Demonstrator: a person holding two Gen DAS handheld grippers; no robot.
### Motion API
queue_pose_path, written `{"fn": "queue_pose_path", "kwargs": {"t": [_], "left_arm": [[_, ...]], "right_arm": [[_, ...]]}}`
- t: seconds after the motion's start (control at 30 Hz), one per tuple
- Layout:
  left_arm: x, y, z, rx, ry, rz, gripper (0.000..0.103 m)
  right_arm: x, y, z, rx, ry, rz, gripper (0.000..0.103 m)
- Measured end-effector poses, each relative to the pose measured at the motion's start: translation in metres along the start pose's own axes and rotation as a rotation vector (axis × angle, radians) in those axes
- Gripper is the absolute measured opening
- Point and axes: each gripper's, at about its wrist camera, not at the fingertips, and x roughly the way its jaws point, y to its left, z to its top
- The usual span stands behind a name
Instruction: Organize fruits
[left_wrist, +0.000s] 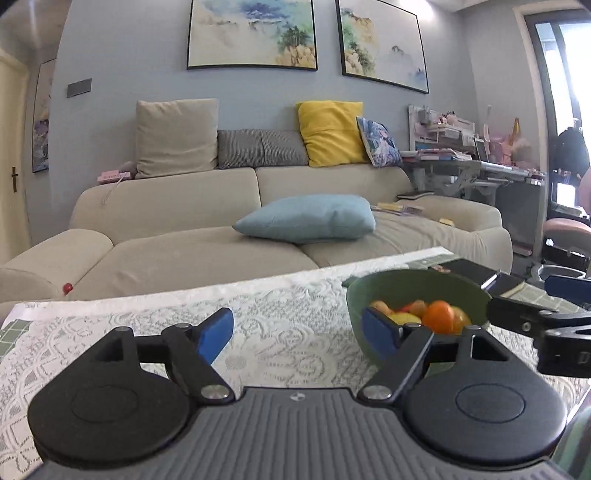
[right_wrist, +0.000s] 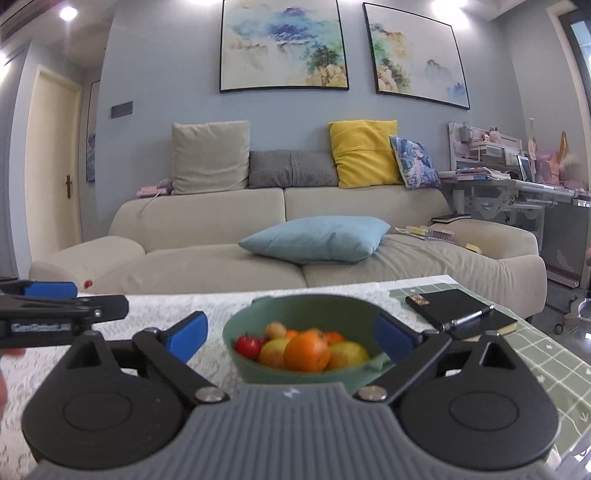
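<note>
Left gripper (left_wrist: 298, 334), black with blue-padded fingers: jaws spread wide, nothing between them, over the white lace-patterned tablecloth (left_wrist: 280, 295). Right gripper (right_wrist: 291, 338): jaws likewise wide apart, empty, framing the bowl's near side.

Right wrist view only: black notebook with pen (right_wrist: 456, 308) on green checked mat (right_wrist: 546, 354); small red fruit (right_wrist: 247, 345) at the heap's left edge.

Left wrist view: bowl partly hidden behind its right finger.

Fruits: round orange (right_wrist: 306, 350) foremost, yellow-green pieces beside it, small tan one behind.

Container: green round bowl (right_wrist: 295, 308) on the table, holding all the fruit, in front of the beige sofa (right_wrist: 207, 254).
</note>
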Motion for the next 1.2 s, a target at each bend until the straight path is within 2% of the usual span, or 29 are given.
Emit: {"fn": "queue_pose_path", "kwargs": {"t": [0.27, 0.43, 0.57, 0.87, 1.2], "left_arm": [[-0.008, 0.002, -0.018, -0.016, 0.039, -0.02, 0.093], [-0.01, 0.004, -0.026, -0.022, 0.053, -0.011, 0.093], [-0.008, 0.002, -0.03, -0.025, 0.074, -0.001, 0.093], [-0.008, 0.003, -0.036, -0.034, 0.095, 0.002, 0.093], [-0.008, 0.002, -0.038, -0.033, 0.109, -0.002, 0.093]], "right_arm": [[-0.009, 0.002, -0.015, 0.088, 0.021, -0.005, 0.099], [-0.01, 0.014, -0.022, 0.029, 0.006, -0.001, 0.099], [-0.007, 0.013, -0.029, 0.071, 0.053, 0.026, 0.099], [-0.011, 0.014, -0.037, 0.055, 0.062, -0.031, 0.099], [-0.01, 0.014, -0.038, 0.042, 0.068, -0.038, 0.099]]}}
